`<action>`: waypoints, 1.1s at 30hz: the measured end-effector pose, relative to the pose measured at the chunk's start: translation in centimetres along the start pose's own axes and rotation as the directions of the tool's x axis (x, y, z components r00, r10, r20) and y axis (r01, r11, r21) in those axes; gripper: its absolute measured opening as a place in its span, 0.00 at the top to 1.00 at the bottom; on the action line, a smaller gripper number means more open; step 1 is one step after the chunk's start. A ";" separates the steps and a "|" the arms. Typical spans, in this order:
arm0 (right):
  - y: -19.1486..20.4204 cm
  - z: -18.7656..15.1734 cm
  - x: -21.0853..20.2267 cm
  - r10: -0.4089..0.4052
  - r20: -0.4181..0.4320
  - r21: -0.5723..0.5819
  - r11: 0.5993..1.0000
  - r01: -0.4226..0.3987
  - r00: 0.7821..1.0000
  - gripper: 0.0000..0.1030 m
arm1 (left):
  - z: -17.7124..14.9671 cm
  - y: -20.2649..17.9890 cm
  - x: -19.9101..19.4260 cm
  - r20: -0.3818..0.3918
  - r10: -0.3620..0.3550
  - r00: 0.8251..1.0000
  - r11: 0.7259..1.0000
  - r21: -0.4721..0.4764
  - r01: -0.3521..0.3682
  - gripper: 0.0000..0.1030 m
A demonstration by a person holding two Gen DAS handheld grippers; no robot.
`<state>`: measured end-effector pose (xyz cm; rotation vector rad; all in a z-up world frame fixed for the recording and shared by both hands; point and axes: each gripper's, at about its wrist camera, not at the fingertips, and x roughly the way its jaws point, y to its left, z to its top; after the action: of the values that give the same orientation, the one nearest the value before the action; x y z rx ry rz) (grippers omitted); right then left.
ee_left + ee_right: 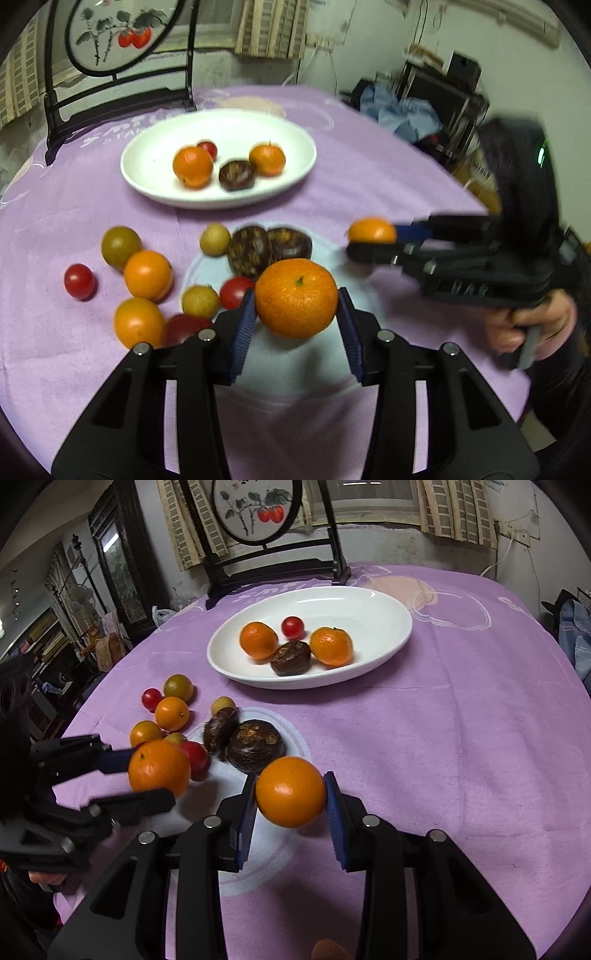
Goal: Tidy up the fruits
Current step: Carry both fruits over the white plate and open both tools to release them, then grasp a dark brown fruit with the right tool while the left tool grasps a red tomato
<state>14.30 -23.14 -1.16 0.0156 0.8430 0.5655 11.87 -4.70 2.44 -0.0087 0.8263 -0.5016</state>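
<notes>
Two oranges held: left hand-held gripper (296, 301) pinches orange (296, 297) at frame centre; right hand-held gripper (290, 794) pinches second orange (290, 792). Plate (388, 602) upper centre. Risk: round skin slips from pads, rolls off bench (461, 720).

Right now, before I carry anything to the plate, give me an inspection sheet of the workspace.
Surface: purple tablecloth, round table.
Job's things: white plate holding two oranges, a cherry tomato and a dark fruit; loose oranges, cherry tomatoes and dark fruits on the cloth.
Clutter: nothing seen.
Grippers: left claw shut on large orange; right claw shut on smooth orange.
Cables: white cord on the wall.
Surroundings: painted screen, curtains.
</notes>
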 end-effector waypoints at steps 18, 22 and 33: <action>-2.4 10.3 6.5 -0.035 0.170 0.130 0.991 0.013 0.985 0.65 | 11.8 10.4 5.1 0.036 0.201 0.979 0.965 -0.179 -0.192 0.57; -2.5 10.4 6.3 -0.045 0.190 0.139 0.990 0.018 0.981 0.34 | 12.3 11.4 6.7 -0.019 0.196 0.980 0.956 -0.219 -0.196 0.48; 0.0 8.2 3.6 0.064 0.142 -0.013 0.998 -0.063 0.988 0.34 | 12.1 11.6 -0.7 0.139 0.257 0.956 0.946 -0.237 -0.220 0.06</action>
<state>21.98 -19.71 1.87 0.0747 0.7030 0.6208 24.93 3.61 8.95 -0.1513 0.7012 -0.1745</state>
